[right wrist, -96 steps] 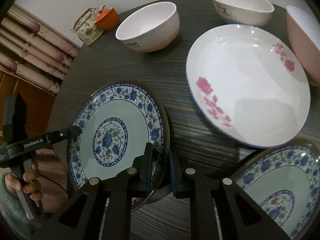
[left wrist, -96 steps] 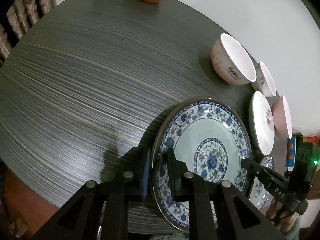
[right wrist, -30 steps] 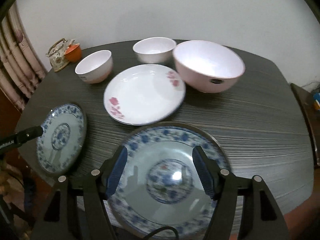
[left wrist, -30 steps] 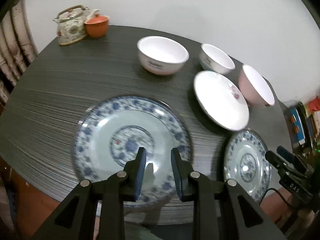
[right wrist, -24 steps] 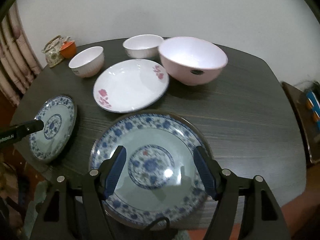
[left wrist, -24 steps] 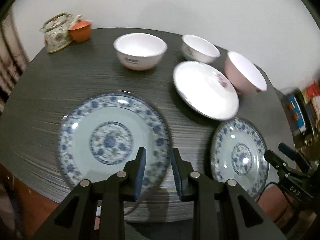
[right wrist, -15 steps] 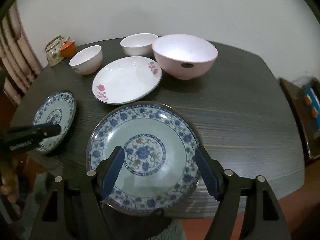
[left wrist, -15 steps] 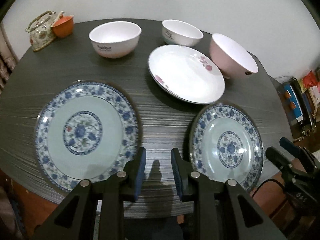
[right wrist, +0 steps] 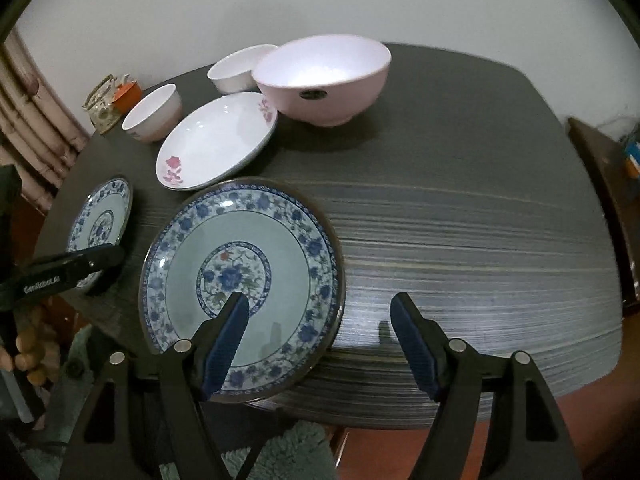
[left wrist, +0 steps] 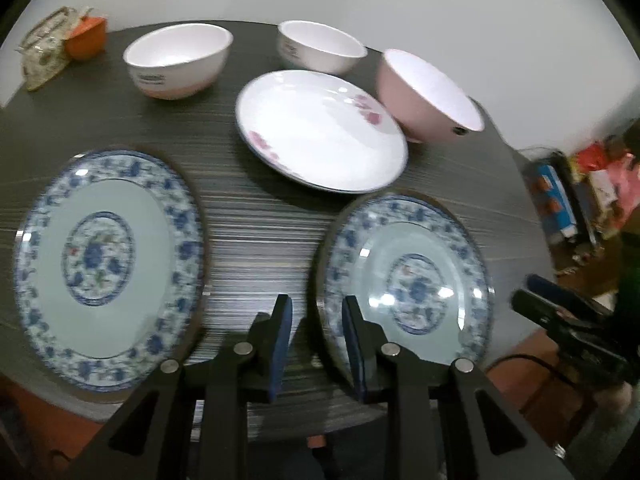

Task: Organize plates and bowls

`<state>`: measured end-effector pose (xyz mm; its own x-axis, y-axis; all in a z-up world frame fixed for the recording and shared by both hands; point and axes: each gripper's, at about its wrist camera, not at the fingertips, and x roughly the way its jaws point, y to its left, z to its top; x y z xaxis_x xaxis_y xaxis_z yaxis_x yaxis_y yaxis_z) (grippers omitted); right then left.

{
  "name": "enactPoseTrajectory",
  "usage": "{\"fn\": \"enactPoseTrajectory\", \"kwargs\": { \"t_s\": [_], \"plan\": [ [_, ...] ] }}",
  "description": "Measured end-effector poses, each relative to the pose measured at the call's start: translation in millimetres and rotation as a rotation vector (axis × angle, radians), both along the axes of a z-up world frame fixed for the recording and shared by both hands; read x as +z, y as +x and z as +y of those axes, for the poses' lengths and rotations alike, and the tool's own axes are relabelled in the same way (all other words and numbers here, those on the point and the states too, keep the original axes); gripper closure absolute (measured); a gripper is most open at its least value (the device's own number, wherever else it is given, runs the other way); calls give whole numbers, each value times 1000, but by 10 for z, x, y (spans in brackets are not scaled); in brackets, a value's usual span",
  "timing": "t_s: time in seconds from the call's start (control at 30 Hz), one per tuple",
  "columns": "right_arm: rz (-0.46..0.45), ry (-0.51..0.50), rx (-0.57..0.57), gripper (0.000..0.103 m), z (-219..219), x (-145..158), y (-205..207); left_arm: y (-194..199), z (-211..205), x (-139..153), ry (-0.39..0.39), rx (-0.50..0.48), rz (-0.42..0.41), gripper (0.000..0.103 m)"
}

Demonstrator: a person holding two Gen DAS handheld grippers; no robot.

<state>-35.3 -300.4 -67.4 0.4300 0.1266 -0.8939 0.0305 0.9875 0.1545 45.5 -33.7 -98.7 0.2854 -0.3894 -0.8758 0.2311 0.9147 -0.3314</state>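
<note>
Left wrist view, from left to right. Far up-left of the jaws, at the table's back edge, stand a patterned teapot [left wrist: 42,58] and an orange cup [left wrist: 85,38], touching each other. The left blue plate [left wrist: 106,268] lies flat on the dark table [left wrist: 256,236], to the left of the left gripper [left wrist: 316,314]. A white bowl [left wrist: 178,60] stands upright beyond it. The left gripper's jaws stand a little apart w/ nothing between the pads; they hang over the bare strip of table between the two blue plates, and the right pad overlaps the rim of the right blue plate [left wrist: 404,276] in the picture. If it touches, I cannot tell. Ahead of the jaws lies the white flower plate [left wrist: 320,130], w/ a second white bowl [left wrist: 320,46] behind it and the pink bowl [left wrist: 428,98] just to its right, near or touching.

Right wrist view. The right gripper [right wrist: 320,322] has its jaws wide apart and holds nothing. Its left pad is over the right blue plate's inside, near the centre pattern; its right pad is over bare table. The plate's near edge reaches past the table edge. The other gripper shows at the far left, beside the left blue plate.
</note>
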Motion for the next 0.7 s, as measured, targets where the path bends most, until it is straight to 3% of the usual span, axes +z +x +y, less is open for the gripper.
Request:
{"fn": "enactPoseTrajectory", "kwargs": {
  "t_s": [0.13,0.3,0.7],
  "plan": [
    [19,111,-29,34,-179,-118,41,38,-11,-80,-87,-20,56,77],
    [63,209,-59,56,-336,-283,82,110,9,-185,-167,-10,129,77],
    [121,374,-84,61,-454,-574,173,220,2,-289,-209,9,215,73]
  ]
}}
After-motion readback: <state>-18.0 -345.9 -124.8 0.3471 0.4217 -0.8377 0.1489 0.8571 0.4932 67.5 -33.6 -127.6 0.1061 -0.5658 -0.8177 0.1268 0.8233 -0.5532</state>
